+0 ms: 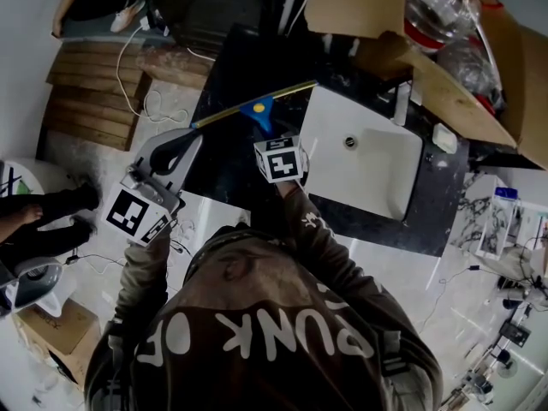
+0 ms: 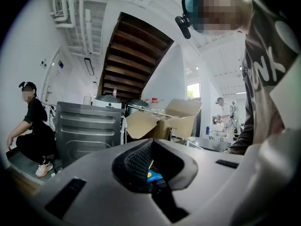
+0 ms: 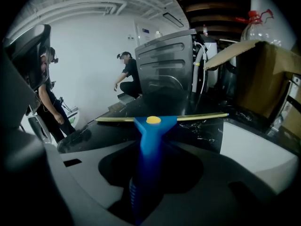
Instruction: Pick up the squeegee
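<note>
At the left edge of the head view a crouching person (image 1: 34, 221) is seen on the pale floor (image 1: 86, 157). At upper left wooden boards (image 1: 90, 92) are laid, with a white cable (image 1: 141, 88) trailed over them. Left of centre the left gripper (image 1: 188, 137) is held near the left end of the blade. Its jaws are brought together with nothing between them, and only a scrap of blue is glimpsed beyond them in its own view. It is judged to take no part in the task.

At centre the squeegee (image 1: 259, 110) is found on the black counter (image 1: 227, 67), its yellow blade run from left to upper right and its blue handle pointed toward the wearer. The right gripper (image 3: 150, 147) is set over that handle. In its own view the handle is seen between the jaws, which are drawn in narrow against its sides, so a grip is judged to be made. The blade is seen low along the counter, and whether it is clear of the stone cannot be told. The lift is judged not yet done, and only the raising is left.

To the right a white sink (image 1: 377, 174) is sunk in the counter. At upper right an open box (image 1: 445, 92) is stood behind it, with a clear bottle (image 1: 437, 7) at its top. A gray steel appliance (image 3: 164, 65) is shown behind the counter in both gripper views. The room is white-walled, and clutter is scattered on the floor at lower right.
</note>
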Action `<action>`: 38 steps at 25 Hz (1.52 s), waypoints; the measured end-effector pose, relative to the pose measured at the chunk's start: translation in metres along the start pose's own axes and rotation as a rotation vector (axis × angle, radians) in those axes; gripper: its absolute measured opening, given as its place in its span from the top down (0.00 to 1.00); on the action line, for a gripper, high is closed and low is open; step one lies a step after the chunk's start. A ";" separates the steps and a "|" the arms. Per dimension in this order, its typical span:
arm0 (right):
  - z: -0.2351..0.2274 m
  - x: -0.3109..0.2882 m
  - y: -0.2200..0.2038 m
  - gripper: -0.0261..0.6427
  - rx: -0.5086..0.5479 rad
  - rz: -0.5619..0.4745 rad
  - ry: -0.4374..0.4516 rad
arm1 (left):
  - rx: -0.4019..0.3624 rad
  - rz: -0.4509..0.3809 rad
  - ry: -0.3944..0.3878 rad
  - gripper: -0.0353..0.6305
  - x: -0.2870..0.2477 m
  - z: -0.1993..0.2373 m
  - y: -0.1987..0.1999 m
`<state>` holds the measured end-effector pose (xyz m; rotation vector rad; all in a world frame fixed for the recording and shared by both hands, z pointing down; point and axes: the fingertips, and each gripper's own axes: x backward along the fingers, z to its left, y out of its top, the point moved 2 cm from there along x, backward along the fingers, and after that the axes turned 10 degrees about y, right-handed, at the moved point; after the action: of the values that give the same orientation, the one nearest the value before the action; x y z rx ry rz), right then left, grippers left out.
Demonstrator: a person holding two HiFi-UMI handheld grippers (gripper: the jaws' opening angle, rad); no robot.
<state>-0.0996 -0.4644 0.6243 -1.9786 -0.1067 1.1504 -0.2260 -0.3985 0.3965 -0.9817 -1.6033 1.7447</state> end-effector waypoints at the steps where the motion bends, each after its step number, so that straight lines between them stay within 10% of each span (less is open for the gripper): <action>1: 0.000 0.002 -0.001 0.75 0.002 -0.002 0.005 | -0.001 -0.001 0.002 0.94 0.001 -0.001 0.000; 38: 0.112 0.243 0.010 0.75 0.313 -0.474 -0.049 | -0.069 -0.076 0.038 0.94 0.131 -0.070 0.029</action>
<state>-0.0468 -0.2952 0.4239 -1.5392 -0.3762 0.8450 -0.2411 -0.2553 0.3492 -0.9678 -1.6639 1.6209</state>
